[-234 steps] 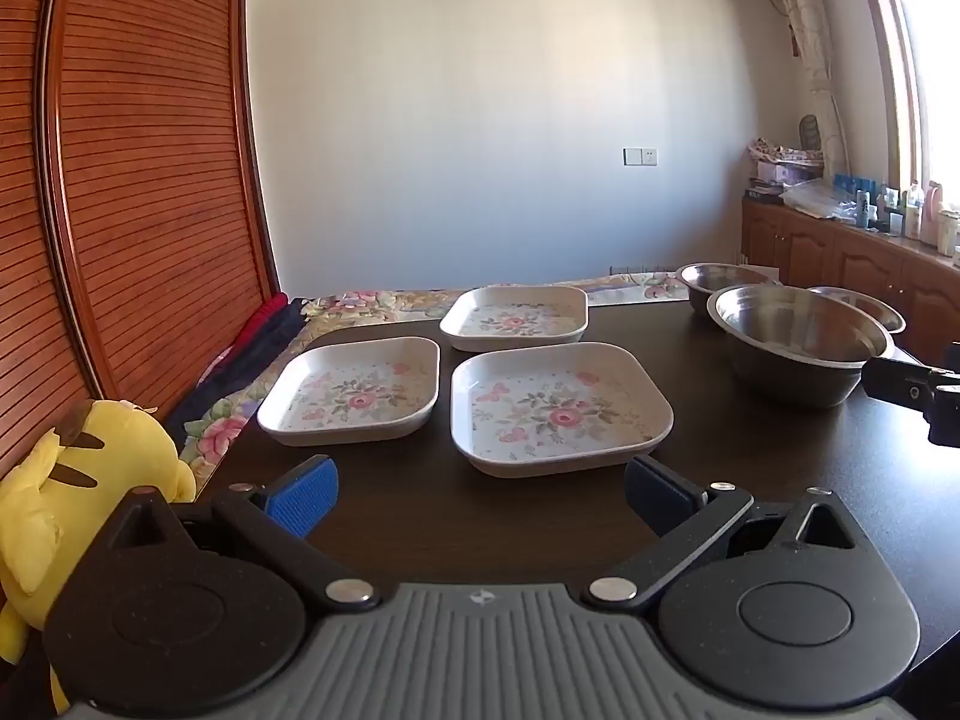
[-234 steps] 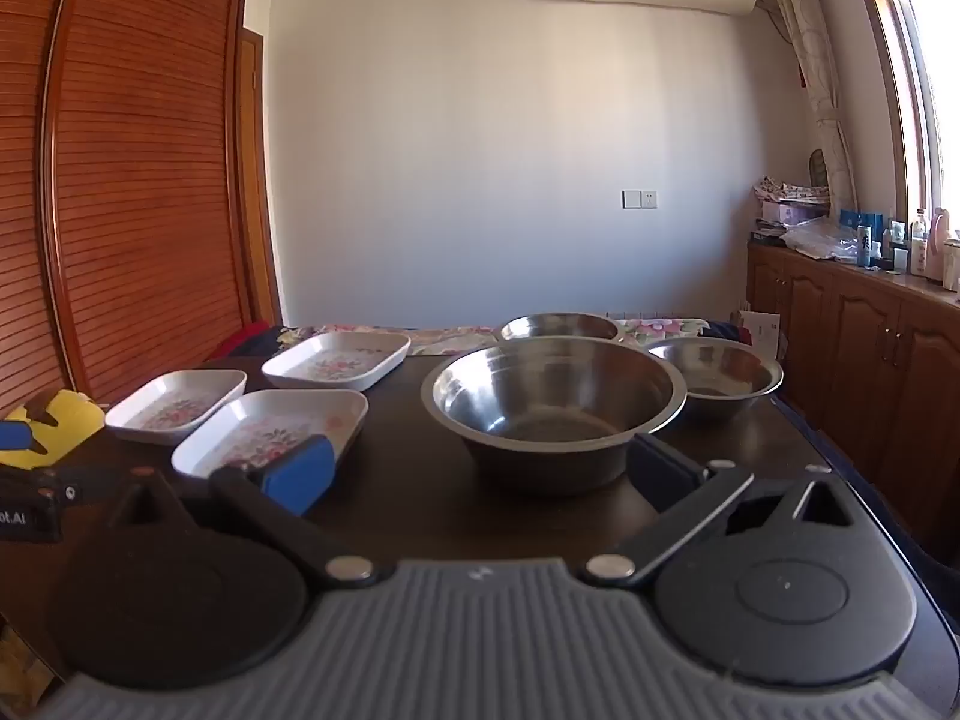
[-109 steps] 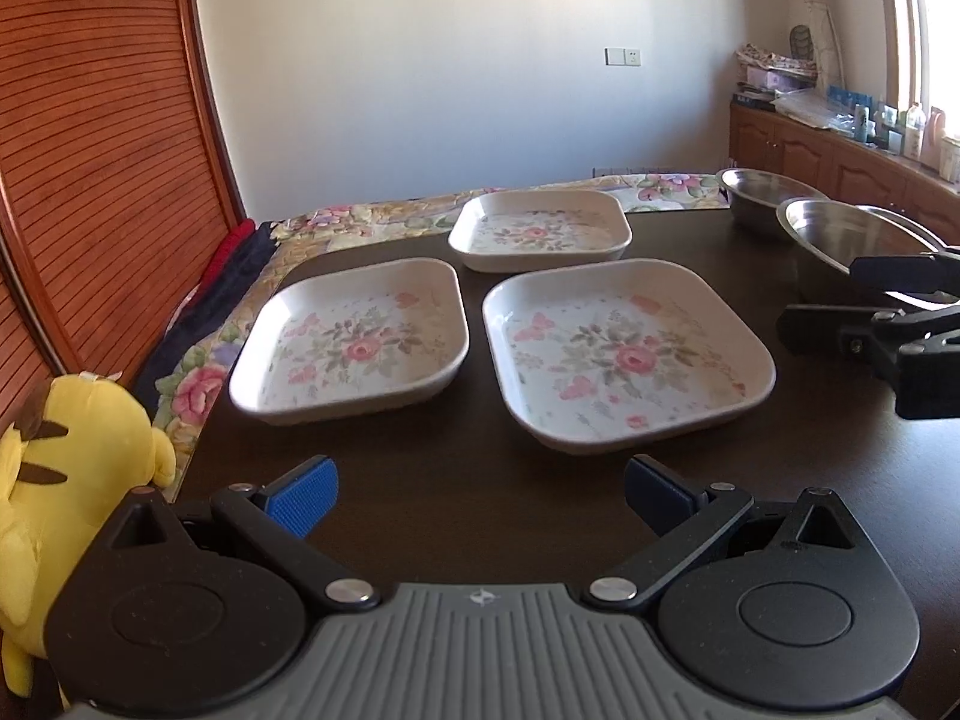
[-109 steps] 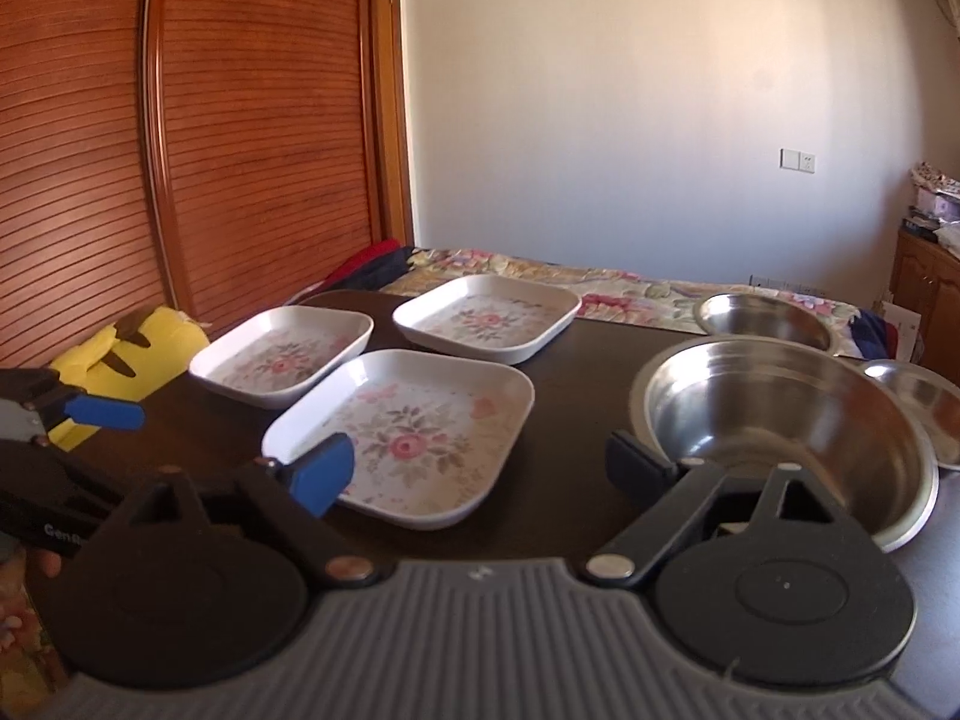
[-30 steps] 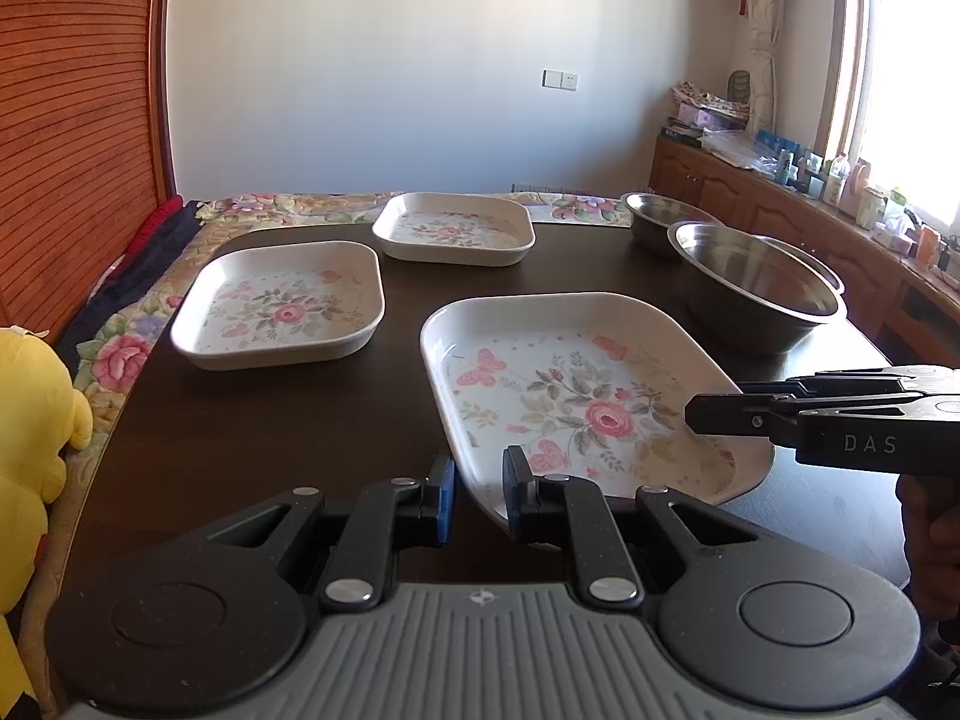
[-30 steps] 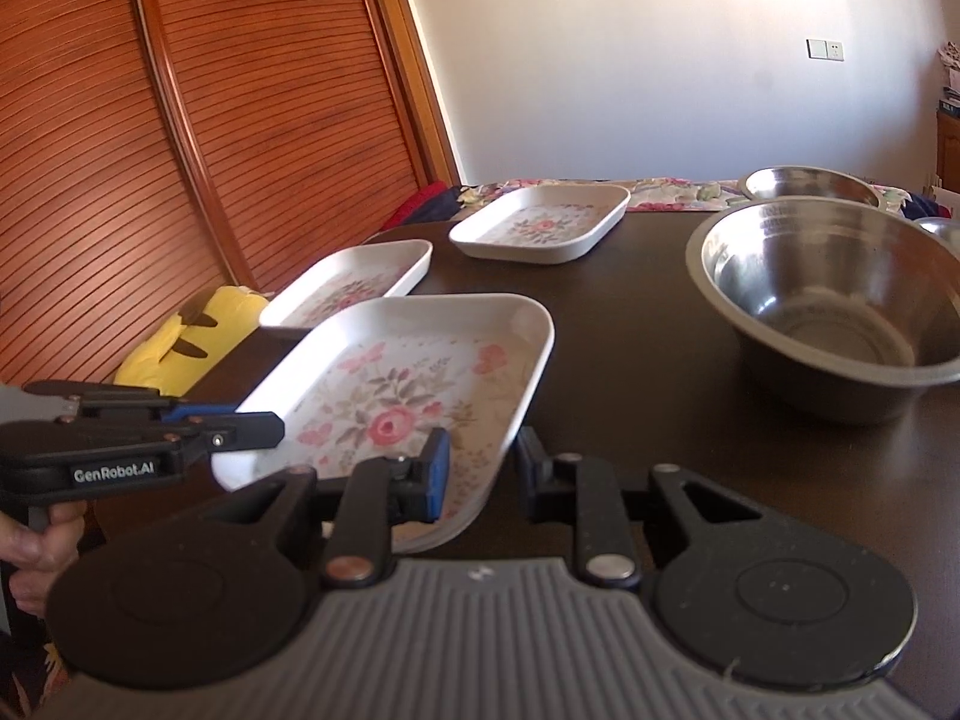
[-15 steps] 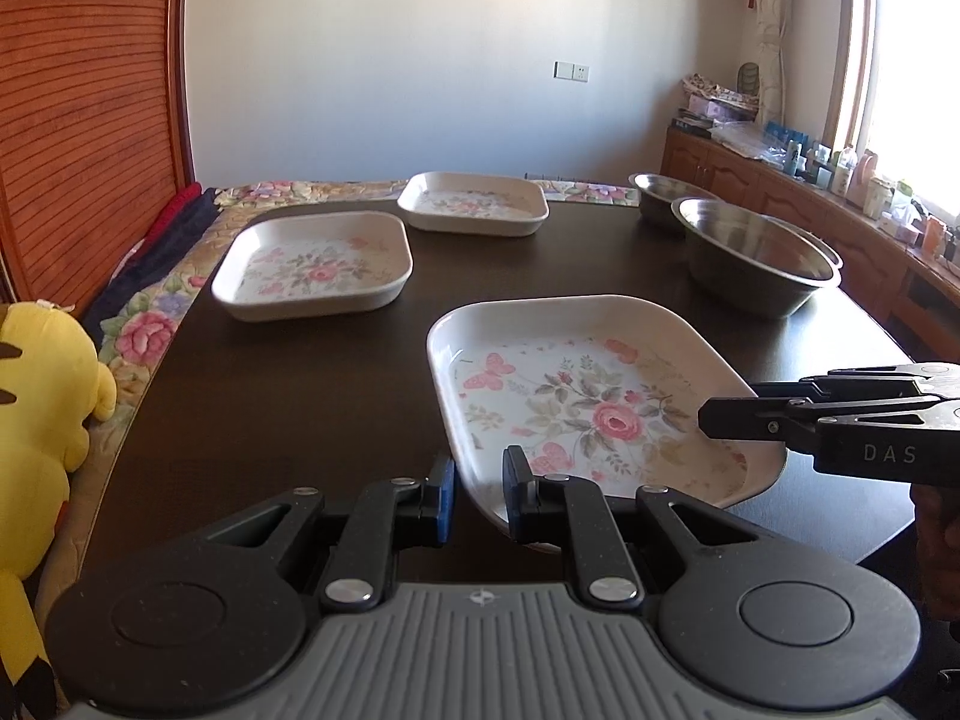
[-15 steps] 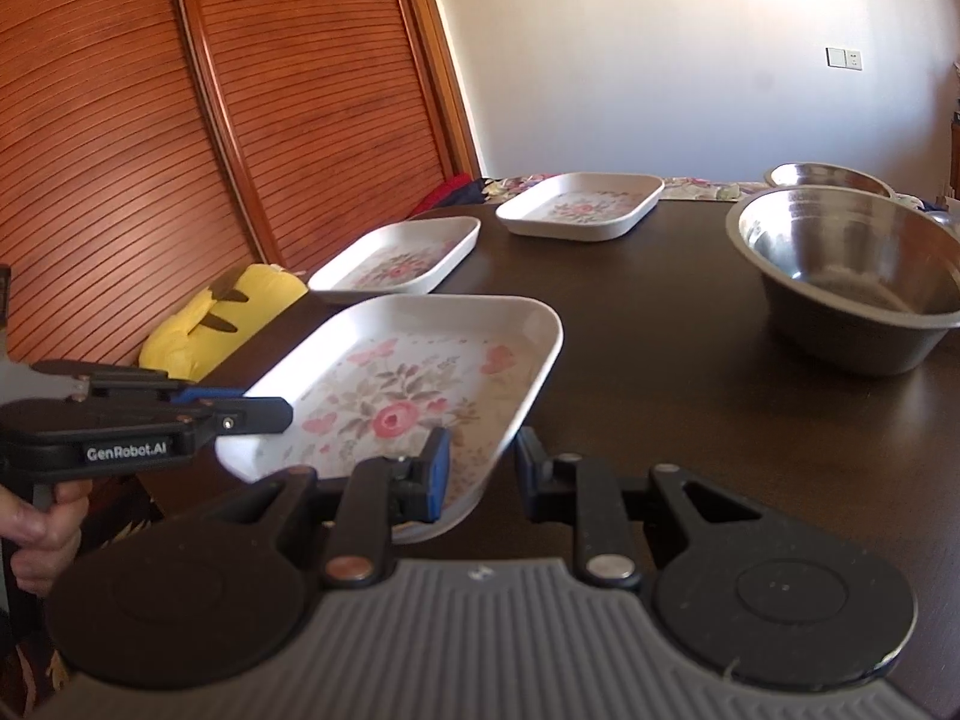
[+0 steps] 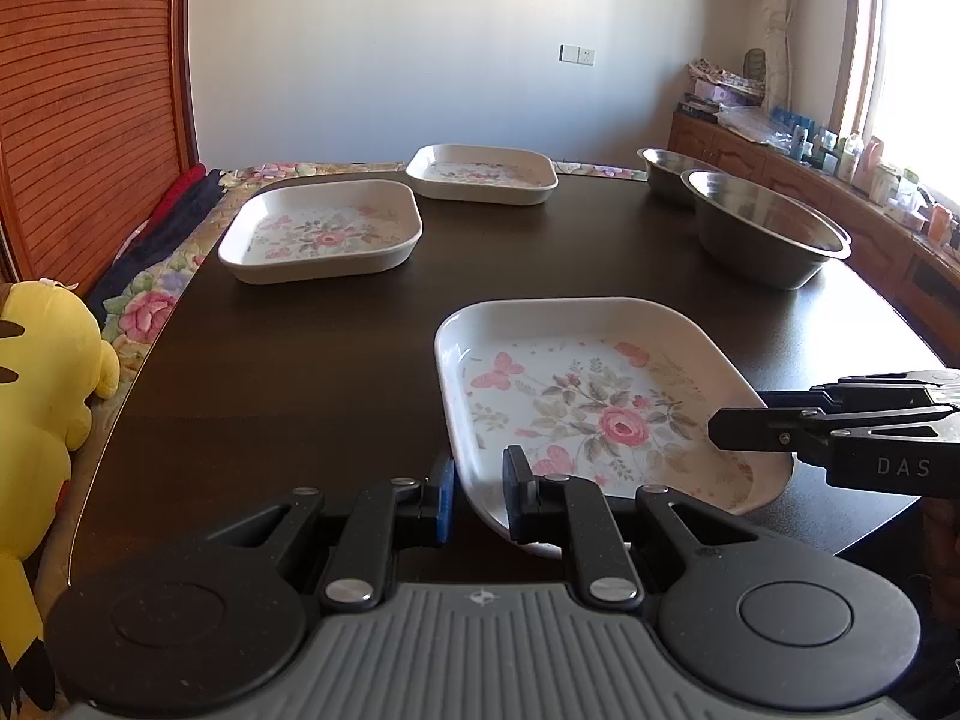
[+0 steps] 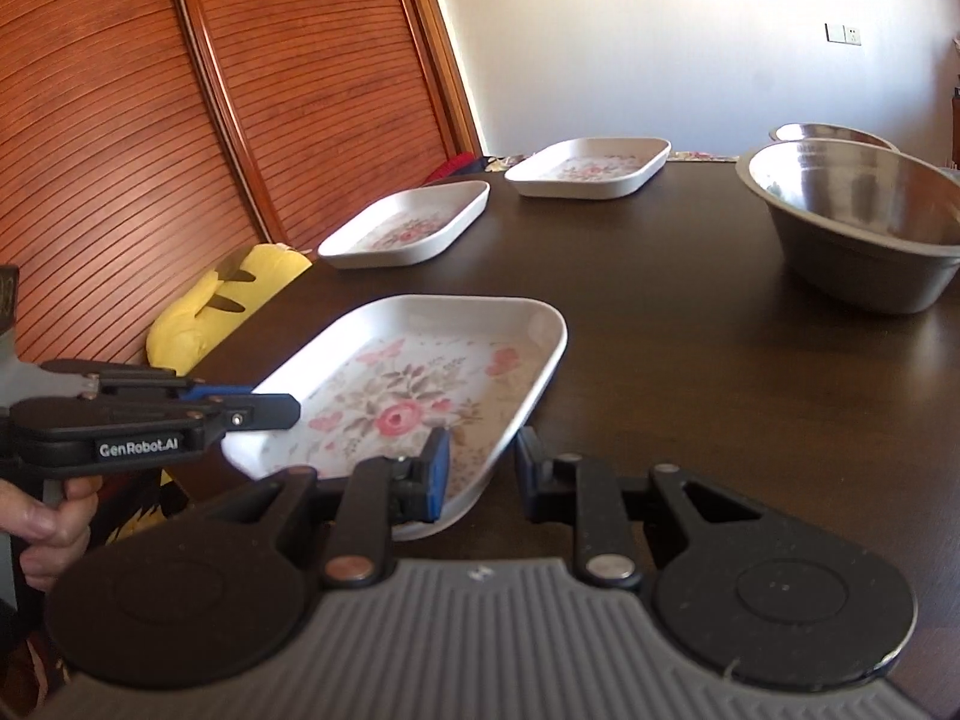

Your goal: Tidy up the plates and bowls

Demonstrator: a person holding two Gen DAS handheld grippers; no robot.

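A large white square plate with pink flowers [image 9: 600, 414] [image 10: 408, 396] is at the near end of the dark table [image 9: 300, 360]. My left gripper [image 9: 480, 498] is shut on its near left rim. My right gripper [image 10: 480, 471] is shut on its near right rim, and it also shows from the side as the right gripper [image 9: 717, 420]. The left gripper [image 10: 294, 411] shows at the plate's left rim in the right wrist view. Whether the plate touches the table I cannot tell.
Two smaller floral plates [image 9: 324, 231] [image 9: 483, 174] lie at the far left. A big steel bowl [image 9: 768, 228] and a smaller one [image 9: 672, 171] stand at the far right. A yellow plush toy [image 9: 42, 372] sits off the table's left edge.
Both grippers, open at first, have shut on the large plate. Over the last second they brought it toward the near table edge, away from the other plates and bowls.
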